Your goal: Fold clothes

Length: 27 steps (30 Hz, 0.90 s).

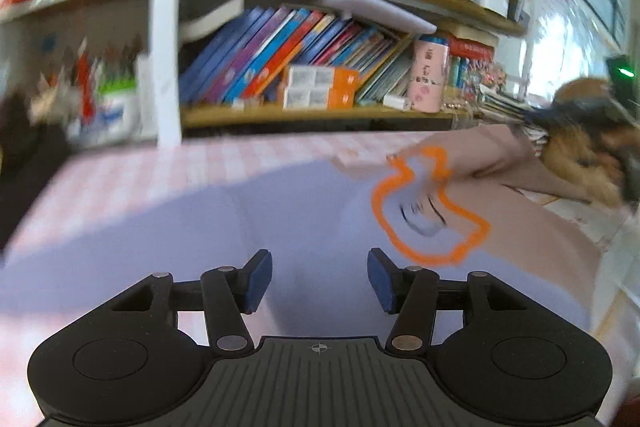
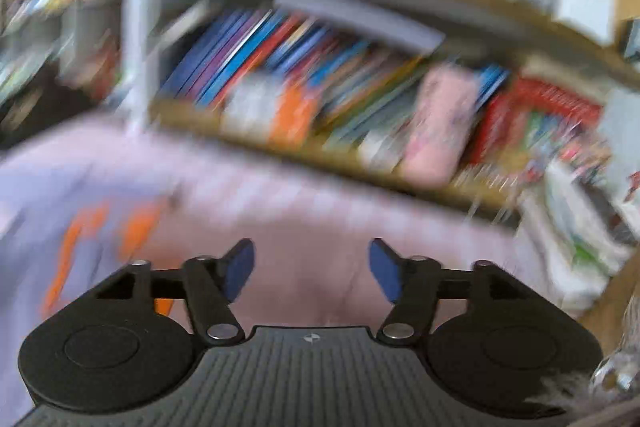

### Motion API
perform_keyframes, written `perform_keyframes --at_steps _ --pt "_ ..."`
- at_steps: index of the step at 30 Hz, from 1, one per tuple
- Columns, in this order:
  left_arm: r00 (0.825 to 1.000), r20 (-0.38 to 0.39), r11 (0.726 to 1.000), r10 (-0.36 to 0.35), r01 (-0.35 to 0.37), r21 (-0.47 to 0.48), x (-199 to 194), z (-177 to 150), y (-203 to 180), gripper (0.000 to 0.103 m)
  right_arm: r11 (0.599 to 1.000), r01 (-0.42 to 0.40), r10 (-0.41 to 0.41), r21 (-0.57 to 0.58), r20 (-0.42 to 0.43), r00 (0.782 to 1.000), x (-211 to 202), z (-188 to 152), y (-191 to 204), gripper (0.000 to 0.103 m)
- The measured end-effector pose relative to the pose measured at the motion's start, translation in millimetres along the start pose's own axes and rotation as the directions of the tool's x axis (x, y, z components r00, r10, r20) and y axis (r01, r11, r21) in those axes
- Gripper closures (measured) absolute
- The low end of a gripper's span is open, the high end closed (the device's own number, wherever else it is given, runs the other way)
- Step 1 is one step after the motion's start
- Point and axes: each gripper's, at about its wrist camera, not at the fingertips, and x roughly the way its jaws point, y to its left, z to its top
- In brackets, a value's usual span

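Observation:
A lavender garment [image 1: 208, 223] with an orange outlined print [image 1: 430, 207] lies spread on the pink checked tablecloth [image 1: 132, 171]. My left gripper [image 1: 319, 277] hovers over it, open, nothing between its blue pads. A tan part of the clothing [image 1: 516, 187] lies to the right of the print. In the blurred right wrist view, my right gripper [image 2: 311, 269] is open above pinkish cloth [image 2: 304, 283], with nothing between its pads. The lavender garment [image 2: 36, 211] and its orange print [image 2: 80, 251] show at the left there.
A wooden bookshelf [image 1: 320, 115] packed with books [image 1: 280, 59], an orange and white box [image 1: 320, 87] and a pink tube [image 1: 428, 75] stands right behind the table. A white post [image 1: 164, 39] rises at the table's back left. A brown furry thing [image 1: 580, 147] sits far right.

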Motion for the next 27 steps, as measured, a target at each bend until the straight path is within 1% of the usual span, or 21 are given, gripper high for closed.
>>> perform_keyframes --at_steps 1,2,3,4,6,7,9,10,11,12,13,14,17,19,20,22,23,24,27 --pt "1.0 -0.013 0.999 -0.008 0.009 0.054 12.0 13.8 -1.0 0.047 0.999 -0.024 0.022 -0.036 -0.06 0.998 -4.2 -9.6 5.1 0.038" --pt "1.0 -0.026 0.994 -0.016 0.019 0.107 24.0 27.7 -2.0 0.045 0.998 -0.021 0.014 -0.061 -0.105 0.994 -3.1 -18.3 8.9 0.039" --pt "0.999 -0.046 0.99 -0.023 0.03 0.141 37.0 38.6 -2.7 0.045 0.997 -0.019 0.007 -0.08 -0.145 0.989 -2.1 -26.8 12.1 0.04" --pt "0.997 -0.076 0.986 -0.025 0.037 0.163 54.2 48.4 -2.9 0.045 0.998 -0.017 0.006 -0.067 -0.167 0.986 -1.7 -34.6 12.9 0.041" --pt "0.992 -0.125 0.979 0.009 0.017 0.204 89.3 62.9 -4.8 0.045 0.999 -0.014 0.005 -0.04 -0.208 0.978 -1.1 -49.8 13.9 0.041" --pt "0.99 -0.135 0.974 0.028 0.003 0.224 101.4 65.4 -7.3 0.045 1.0 -0.014 0.011 -0.012 -0.218 0.976 -1.4 -55.3 12.1 0.041" --pt "0.987 -0.149 0.962 0.063 -0.02 0.272 125.5 69.2 -12.2 0.046 0.999 -0.012 0.021 0.042 -0.223 0.975 -4.3 -65.8 10.5 0.047" --pt "0.985 -0.155 0.955 0.08 -0.031 0.295 137.5 71.1 -14.7 0.046 0.997 -0.022 0.037 0.071 -0.215 0.976 -11.3 -68.7 9.9 0.052" --pt "0.982 -0.16 0.947 0.098 -0.042 0.318 149.5 73.0 -17.2 0.046 0.993 -0.044 0.066 0.112 -0.209 0.976 -15.3 -70.9 6.1 0.073" --pt "0.98 -0.171 0.942 0.104 -0.042 0.333 159.8 73.7 -19.3 0.046 0.986 -0.068 0.099 0.153 -0.203 0.974 -19.3 -73.3 3.1 0.082" --pt "0.978 -0.185 0.94 0.101 -0.033 0.34 168.9 73.4 -21.1 0.046 0.983 -0.079 0.112 0.167 -0.2 0.973 -23.2 -76.0 3.5 0.088" --pt "0.976 -0.197 0.939 0.098 -0.025 0.343 177.4 72.9 -22.8 0.046 0.983 -0.086 0.117 0.16 -0.199 0.973 -28.9 -78.0 7.0 0.09" --pt "0.973 -0.212 0.942 0.086 -0.01 0.337 191.9 71.7 -21.8 0.045 0.98 -0.137 0.166 0.141 -0.221 0.961 -50.6 -84.7 20.3 0.091" --pt "0.972 -0.22 0.94 0.088 -0.007 0.342 200.8 71.7 -22.3 0.045 0.969 -0.195 0.225 0.15 -0.225 0.948 -66.7 -93.3 26.2 0.091" --pt "0.971 -0.219 0.936 0.093 -0.01 0.353 203.8 71.3 -23.8 0.045 0.964 -0.206 0.239 0.165 -0.217 0.946 -73.6 -98.6 26.7 0.091" --pt "0.973 -0.21 0.929 0.098 -0.014 0.37 208.5 71.2 -26.6 0.045 0.955 -0.209 0.25 0.212 -0.193 0.949 -82.5 -107.5 27.1 0.091" --pt "0.973 -0.208 0.931 0.097 -0.015 0.365 211.0 72.4 -26.5 0.045 0.952 -0.204 0.247 0.226 -0.181 0.952 -84.4 -109.8 27.8 0.091" --pt "0.974 -0.207 0.934 0.096 -0.016 0.357 213.8 73.8 -26.0 0.045 0.951 -0.198 0.242 0.238 -0.17 0.955 -86.0 -111.8 28.9 0.091" --pt "0.973 -0.218 0.952 0.077 -0.006 0.307 221.8 78.8 -21.4 0.047 0.961 -0.167 0.206 0.222 -0.166 0.964 -84.9 -109.7 36.8 0.091"
